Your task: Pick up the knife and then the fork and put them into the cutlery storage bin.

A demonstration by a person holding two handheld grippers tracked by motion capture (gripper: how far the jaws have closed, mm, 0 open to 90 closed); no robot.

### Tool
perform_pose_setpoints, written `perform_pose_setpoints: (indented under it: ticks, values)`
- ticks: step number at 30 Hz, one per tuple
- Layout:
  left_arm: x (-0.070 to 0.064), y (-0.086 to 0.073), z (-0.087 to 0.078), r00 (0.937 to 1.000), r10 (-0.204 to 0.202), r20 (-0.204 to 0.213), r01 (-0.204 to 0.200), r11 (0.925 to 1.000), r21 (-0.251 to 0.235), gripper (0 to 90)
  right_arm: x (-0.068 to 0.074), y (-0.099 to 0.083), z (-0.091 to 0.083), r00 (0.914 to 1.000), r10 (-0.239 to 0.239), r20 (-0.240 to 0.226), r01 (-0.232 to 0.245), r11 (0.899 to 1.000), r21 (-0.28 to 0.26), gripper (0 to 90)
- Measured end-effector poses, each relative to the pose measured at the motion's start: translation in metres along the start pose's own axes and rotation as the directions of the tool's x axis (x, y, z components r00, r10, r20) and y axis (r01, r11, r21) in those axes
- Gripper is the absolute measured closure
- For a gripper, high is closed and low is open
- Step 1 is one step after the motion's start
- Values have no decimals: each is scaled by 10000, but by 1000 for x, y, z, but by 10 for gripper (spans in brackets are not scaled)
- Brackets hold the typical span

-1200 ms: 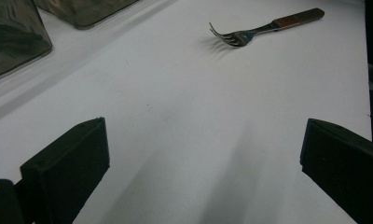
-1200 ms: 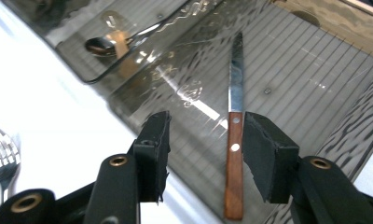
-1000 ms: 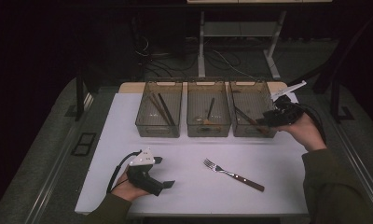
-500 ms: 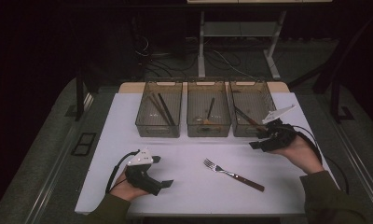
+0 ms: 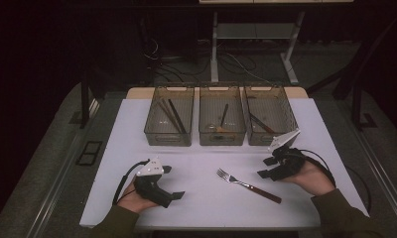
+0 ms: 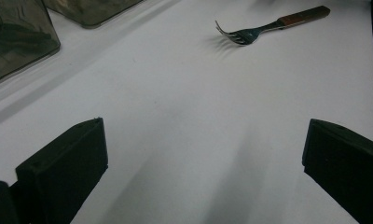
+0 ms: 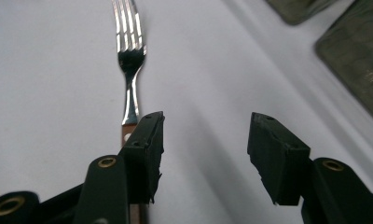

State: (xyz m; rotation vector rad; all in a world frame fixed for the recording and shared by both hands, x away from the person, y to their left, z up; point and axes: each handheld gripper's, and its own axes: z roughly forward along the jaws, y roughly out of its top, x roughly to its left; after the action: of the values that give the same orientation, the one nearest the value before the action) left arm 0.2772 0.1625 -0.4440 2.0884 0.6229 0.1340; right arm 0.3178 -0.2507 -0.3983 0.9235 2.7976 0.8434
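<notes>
Right tongs (image 7: 203, 156) hover agape and empty beside the fork (image 7: 130, 60) near the desk's (image 5: 196, 163) front edge; left tongs (image 6: 201, 172) (also wide open) hold nothing.

Fork (image 7: 130, 70) handle hidden behind one jaw of the right hand-held gripper (image 7: 203, 154), utensils in the bins (image 5: 222, 136) too dim to identify, bench (image 6: 184, 116) edges cut off.

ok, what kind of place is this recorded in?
Probably a lab data-collection bench, not a kitchen: a white table with three clear bins of cutlery, a lone fork, dark surroundings, and loose cables on the floor behind.
</notes>
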Motion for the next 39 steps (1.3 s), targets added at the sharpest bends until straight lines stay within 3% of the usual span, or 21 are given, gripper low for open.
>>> perform_pose_setpoints:
  ticks: [7, 18, 26, 39]
  values:
    - [-1, 0, 0, 10000, -4, 13, 4, 10000, 12, 0, 15, 0, 9, 9981, -438, -429, 464, 9971, 598, 495]
    - [-1, 0, 0, 10000, -13, 16, 13, 10000, 10, 0, 33, 2, 27, 9873, -1333, -868, 1468, 9735, 1751, 626]
    - [-1, 0, 1, 10000, -29, 24, 29, 10000, 20, 0, 37, 4, 33, 9819, -1708, -819, 1850, 9575, 2215, 683]
    - [-1, 0, 2, 10000, 22, 16, -22, 10000, 85, 0, 47, 9, 38, 9742, -2229, -356, 2238, 9330, 2818, 723]
